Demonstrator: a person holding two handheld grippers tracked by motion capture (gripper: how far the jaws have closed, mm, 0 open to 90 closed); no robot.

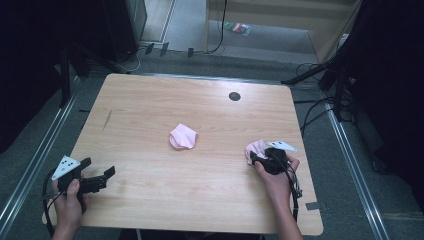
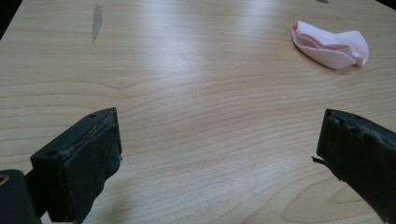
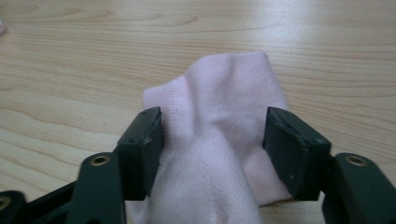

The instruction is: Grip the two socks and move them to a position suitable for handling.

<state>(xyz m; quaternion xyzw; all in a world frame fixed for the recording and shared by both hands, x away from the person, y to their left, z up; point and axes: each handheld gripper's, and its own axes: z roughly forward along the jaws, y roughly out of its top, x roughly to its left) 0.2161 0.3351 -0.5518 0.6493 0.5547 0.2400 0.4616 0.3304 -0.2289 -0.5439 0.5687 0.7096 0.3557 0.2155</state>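
Where the right hand-held gripper point(image 3: 212, 140) straddles it, a bunched pale-pink sock point(image 3: 219, 135).

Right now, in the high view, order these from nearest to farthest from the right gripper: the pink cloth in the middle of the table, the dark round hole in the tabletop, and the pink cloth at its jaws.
1. The pink cloth at the jaws of the right gripper, near the table's right edge.
2. The middle pink cloth, toward the left gripper's side.
3. The dark round hole, near the far edge.

No readable text, label, brand, number or sign anywhere.
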